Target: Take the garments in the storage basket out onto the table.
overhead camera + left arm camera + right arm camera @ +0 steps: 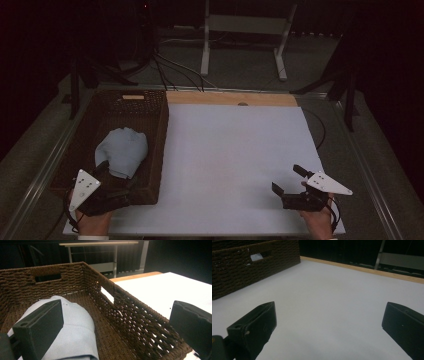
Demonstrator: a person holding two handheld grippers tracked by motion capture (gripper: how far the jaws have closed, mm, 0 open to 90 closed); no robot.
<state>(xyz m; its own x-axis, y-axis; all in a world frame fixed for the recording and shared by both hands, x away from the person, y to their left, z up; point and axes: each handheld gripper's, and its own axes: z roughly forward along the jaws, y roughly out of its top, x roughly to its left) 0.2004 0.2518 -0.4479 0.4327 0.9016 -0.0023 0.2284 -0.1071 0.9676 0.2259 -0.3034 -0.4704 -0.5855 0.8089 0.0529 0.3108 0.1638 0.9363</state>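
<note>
**Cloth in the basket, both tongs wide and empty**

A pale blue folded cloth (121,151) lies inside the brown wicker basket (157,145), which stands on the left side of the white bench (235,165). The cloth sits in the near half of the basket, bunched into a rounded heap; its long axis runs roughly from the near edge toward the far end of the basket, leaning slightly to the right in the high view.

The left tongs (116,175) hang over the near right corner of the basket, wide open. In the left gripper view one jaw stands over the cloth (75,335) and the other outside the basket's side wall (140,317), so the wall lies between them. Whether the jaw touches the cloth I cannot tell. Nothing is gripped.

The right tongs (288,179) are low over the bare bench at its near right, well apart from the basket, wide open and holding nothing.
</note>
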